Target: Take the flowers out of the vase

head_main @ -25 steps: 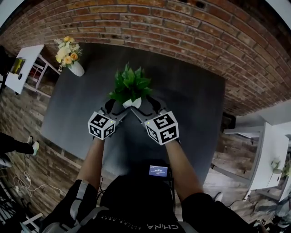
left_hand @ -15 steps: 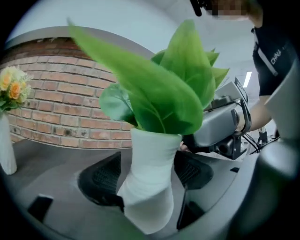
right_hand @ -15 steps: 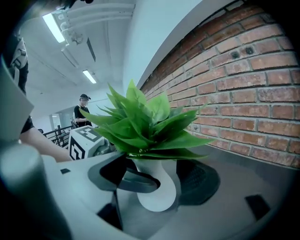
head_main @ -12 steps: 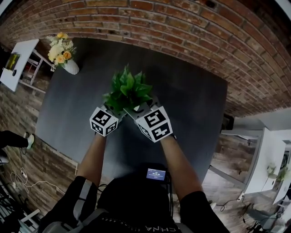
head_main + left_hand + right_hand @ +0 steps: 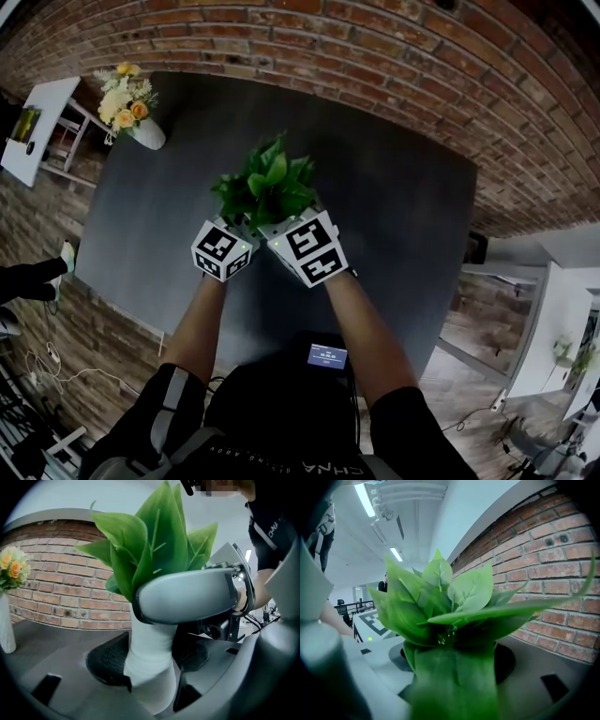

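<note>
Found white vase (image 5: 147, 686) upright at centre of head view on dark table (image 5: 403, 244), with flowers (image 5: 267, 183) rising straight up from its mouth. Observed left gripper (image 5: 149, 656) jaws just closing, both pads against vase. Noted right gripper (image 5: 452, 663) jaws wide apart around leaf stems, not pressing. Judged pull-out axis vertical. Logged 2nd bouquet (image 5: 124, 94) upper left, well apart; nothing obstructing.

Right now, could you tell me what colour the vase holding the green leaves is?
The vase is white, best seen in the left gripper view.
</note>
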Tool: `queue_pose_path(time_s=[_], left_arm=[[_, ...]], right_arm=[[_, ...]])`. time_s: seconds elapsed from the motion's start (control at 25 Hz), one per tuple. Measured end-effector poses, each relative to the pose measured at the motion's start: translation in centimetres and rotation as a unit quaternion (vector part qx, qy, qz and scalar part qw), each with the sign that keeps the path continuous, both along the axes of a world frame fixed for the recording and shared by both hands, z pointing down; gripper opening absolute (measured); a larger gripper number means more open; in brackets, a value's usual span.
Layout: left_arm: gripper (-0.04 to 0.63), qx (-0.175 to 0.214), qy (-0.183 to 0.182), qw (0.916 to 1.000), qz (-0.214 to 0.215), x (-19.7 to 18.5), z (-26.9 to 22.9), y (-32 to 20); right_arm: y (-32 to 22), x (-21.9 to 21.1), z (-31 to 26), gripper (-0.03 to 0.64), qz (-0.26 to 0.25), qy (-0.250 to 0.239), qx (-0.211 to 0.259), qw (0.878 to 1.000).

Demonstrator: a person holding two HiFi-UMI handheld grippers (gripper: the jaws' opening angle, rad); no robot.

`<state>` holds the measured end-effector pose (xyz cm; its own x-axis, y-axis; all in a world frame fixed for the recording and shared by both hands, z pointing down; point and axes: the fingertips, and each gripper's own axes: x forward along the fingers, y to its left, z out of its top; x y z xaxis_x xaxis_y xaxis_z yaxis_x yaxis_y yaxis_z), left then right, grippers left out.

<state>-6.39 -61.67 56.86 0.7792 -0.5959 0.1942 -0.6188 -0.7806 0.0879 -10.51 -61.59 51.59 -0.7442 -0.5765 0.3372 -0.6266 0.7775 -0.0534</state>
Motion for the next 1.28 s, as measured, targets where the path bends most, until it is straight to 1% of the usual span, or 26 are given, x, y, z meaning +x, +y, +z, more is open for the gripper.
queue_pose_path(time_s=[0.28, 0.36, 0.48, 0.64, 0.68, 0.8, 0.92, 1.12, 1.28], left_arm=[[0.276, 0.0, -0.002, 1.0, 0.002, -0.1, 0.0, 0.0], [0.276, -0.001, -0.003, 1.0, 0.003, -0.1, 0.0, 0.1], [0.276, -0.002, -0.004, 1.0, 0.005, 0.0, 0.0, 0.1], [0.276, -0.003, -0.005, 1.0, 0.004, 0.0, 0.0, 0.1], [0.276, -0.004, -0.005, 1.0, 0.004, 0.0, 0.0, 0.1], [0.276, -0.006, -0.005, 1.0, 0.005, -0.1, 0.1, 0.1], [0.276, -0.007, -0.004, 1.0, 0.005, -0.1, 0.1, 0.1], [0.278, -0.014, -0.011, 0.9998, 0.01, -0.2, 0.3, 0.1], [0.281, -0.021, -0.019, 0.9995, 0.011, -0.6, 0.2, 0.2]], right_arm=[[0.1, -0.1, -0.4, 0.298, 0.0, 0.013, 0.013, 1.0], [0.1, 0.0, -0.9, 0.298, 0.003, 0.006, 0.019, 1.0], [-0.3, 0.1, -2.4, 0.298, 0.013, -0.017, 0.031, 0.999], [-0.6, 0.3, -3.5, 0.295, 0.013, -0.021, 0.042, 0.999], [-0.6, 0.5, -3.8, 0.268, 0.015, -0.023, 0.045, 0.999], [-0.6, 0.9, -4.8, 0.217, 0.021, -0.026, 0.053, 0.998], [-0.5, 1.3, -5.8, 0.167, 0.02, -0.038, 0.05, 0.998], [-0.5, 1.9, -7.9, 0.127, 0.024, -0.084, 0.038, 0.995], [-0.4, 2.2, -9.4, 0.114, 0.027, -0.084, 0.045, 0.995]])
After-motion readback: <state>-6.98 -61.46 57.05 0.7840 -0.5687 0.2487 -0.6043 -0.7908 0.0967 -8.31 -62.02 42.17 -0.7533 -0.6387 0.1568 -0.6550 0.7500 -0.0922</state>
